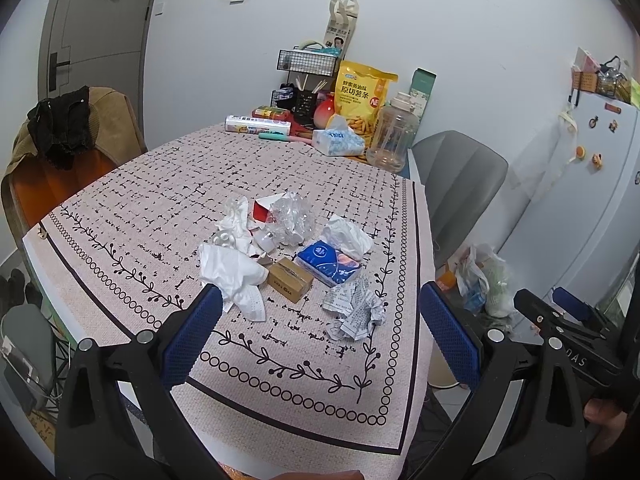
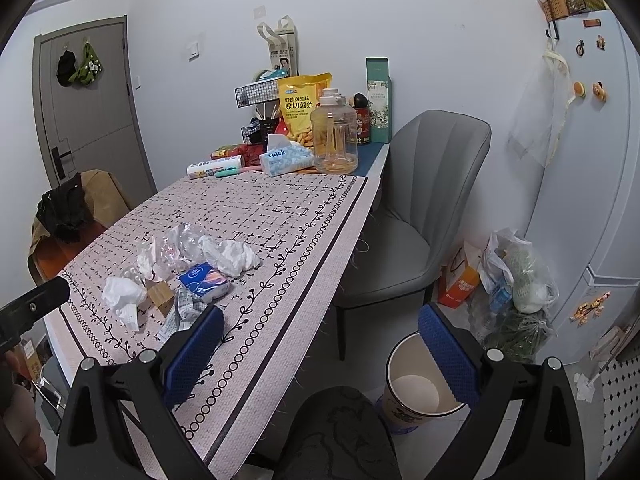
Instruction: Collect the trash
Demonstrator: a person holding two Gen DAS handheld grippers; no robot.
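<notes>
A heap of trash lies on the patterned tablecloth (image 1: pixel 160 200): crumpled white tissues (image 1: pixel 232 272), clear crinkled plastic (image 1: pixel 292 216), a small cardboard box (image 1: pixel 290 280), a blue tissue pack (image 1: pixel 330 262) and a crumpled receipt (image 1: pixel 354 312). My left gripper (image 1: pixel 320 320) hovers open above the near table edge, short of the heap, holding nothing. The right wrist view shows the same heap, with tissues (image 2: pixel 232 258) and the blue pack (image 2: pixel 204 280). My right gripper (image 2: pixel 320 344) stands open past the table's right edge, above a round waste bin (image 2: pixel 416 388) on the floor.
A snack bag (image 1: pixel 364 96), tissue box (image 1: pixel 338 142), clear jug (image 1: pixel 392 136) and wire rack (image 1: pixel 306 62) crowd the table's far end. A grey chair (image 2: pixel 416 200) stands at the right side. Plastic bags (image 2: pixel 516 276) lie by the white fridge (image 2: pixel 592 160). Clothes drape a chair (image 1: pixel 64 128) at the left.
</notes>
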